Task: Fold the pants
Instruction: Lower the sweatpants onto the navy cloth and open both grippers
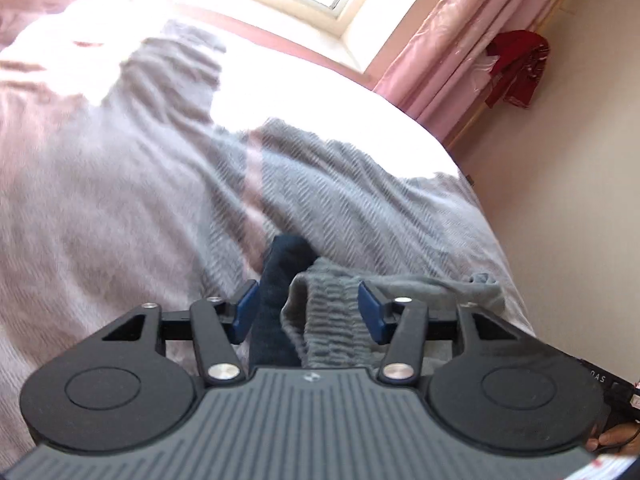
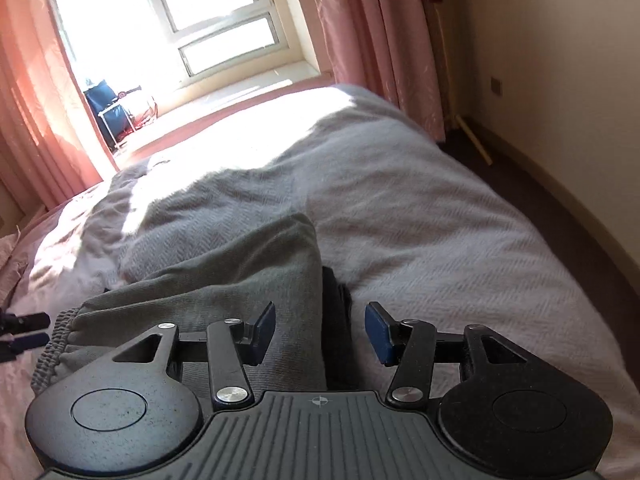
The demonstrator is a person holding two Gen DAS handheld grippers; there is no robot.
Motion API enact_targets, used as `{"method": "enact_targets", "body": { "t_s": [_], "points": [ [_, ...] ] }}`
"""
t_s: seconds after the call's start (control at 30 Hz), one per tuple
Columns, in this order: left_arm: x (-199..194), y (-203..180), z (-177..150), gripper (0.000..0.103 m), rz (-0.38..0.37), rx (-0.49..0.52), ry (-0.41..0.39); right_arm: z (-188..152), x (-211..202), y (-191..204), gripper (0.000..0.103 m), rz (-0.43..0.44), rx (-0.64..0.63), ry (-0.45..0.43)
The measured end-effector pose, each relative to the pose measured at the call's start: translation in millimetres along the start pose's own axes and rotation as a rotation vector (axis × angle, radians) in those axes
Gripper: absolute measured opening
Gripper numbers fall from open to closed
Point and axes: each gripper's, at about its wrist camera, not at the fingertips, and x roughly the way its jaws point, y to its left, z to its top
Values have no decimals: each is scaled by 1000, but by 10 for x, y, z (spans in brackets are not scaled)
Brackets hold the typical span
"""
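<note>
Where the grey pants (image 2: pixel 224 280) lie bunched on the bed (image 2: pixel 460 240) at the lower centre of both frames, the left hand-held gripper (image 1: pixel 308 312) has their gathered waistband (image 1: pixel 328 320) and a dark blue cloth (image 1: pixel 276 292) between its blue pads, though whether the pads press I cannot tell. The right hand-held gripper (image 2: pixel 320 332) stands open over the pants' edge, its pads clear of the fabric. Pink curtains (image 2: pixel 360 40) hang at the upper right.

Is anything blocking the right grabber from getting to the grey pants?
Nothing visible is. The right gripper hangs open right over the grey pants on the bed; only a dark garment lies alongside, under the pants' edge.
</note>
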Motion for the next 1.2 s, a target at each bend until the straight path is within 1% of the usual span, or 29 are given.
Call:
{"method": "enact_targets", "body": {
  "t_s": [0.07, 0.1, 0.13, 0.17, 0.2, 0.23, 0.27, 0.3, 0.33, 0.37, 0.4, 0.47, 0.57, 0.6, 0.63, 0.7, 0.73, 0.8, 0.87, 0.9, 0.93, 0.97, 1.07, 1.13, 1.2],
  "points": [
    [-52, -290, 14, 31, -1, 123, -29, 34, -63, 146, 45, -11, -75, -45],
    [-43, -446, -20, 29, -5, 197, -41, 45, -61, 262, 40, -12, -124, -77],
    [-1, -637, -65, 25, -7, 280, -43, 47, -34, 383, 37, -15, -177, -91],
    [98, -752, -112, 22, 6, 330, -40, 40, 20, 534, 32, -22, -235, -99],
    [188, -792, -164, 22, 25, 348, -36, 22, 65, 622, 31, -34, -279, -106],
    [336, -779, -225, 22, 58, 344, -24, -37, 148, 715, 31, -58, -331, -119],
    [461, -727, -276, 22, 88, 334, -4, -105, 239, 754, 31, -89, -354, -121],
    [575, -647, -369, 21, 114, 336, -2, -165, 334, 765, 31, -113, -368, -96],
    [679, -549, -488, 24, 144, 361, 0, -266, 472, 740, 31, -135, -380, -45],
    [748, -486, -586, 24, 157, 398, 5, -386, 563, 701, 31, -139, -381, -23],
    [769, -427, -660, 24, 150, 414, -4, -505, 595, 676, 31, -133, -392, -41],
    [740, -356, -686, 24, 130, 406, -14, -621, 589, 680, 31, -138, -411, -52],
    [529, -333, -602, 24, 101, 341, -10, -542, 474, 679, 31, -146, -351, -36],
    [408, -331, -583, 23, 84, 320, -22, -532, 379, 683, 31, -151, -326, -48],
    [222, -344, -582, 22, 65, 295, -35, -534, 191, 700, 31, -142, -305, -84],
    [-68, -352, -626, 21, 35, 272, -53, -615, -145, 749, 31, -100, -283, -138],
    [-220, -391, -688, 21, 21, 289, -67, -676, -299, 801, 31, -84, -281, -156],
    [-374, -455, -831, 21, 8, 339, -77, -839, -521, 896, 31, -53, -286, -175],
    [-338, -507, -1028, 23, 27, 398, -44, -1020, -627, 1014, 31, -47, -301, -182],
    [-271, -508, -1123, 24, 65, 428, -32, -1099, -627, 1044, 31, -50, -302, -176],
    [-204, -487, -1222, 25, 98, 455, -33, -1193, -559, 1064, 31, -50, -297, -137],
    [-164, -444, -1280, 26, 100, 453, -35, -1284, -465, 1066, 31, -61, -289, -91],
    [-81, -362, -1392, 29, 109, 456, -37, -1535, -281, 1045, 31, -85, -318, -78],
    [-70, -384, -1420, 29, 124, 466, -45, -1554, -237, 1020, 31, -82, -301, -75],
    [-57, -403, -1385, 29, 136, 451, -36, -1500, -215, 1003, 31, -82, -282, -62]
  ]
}}
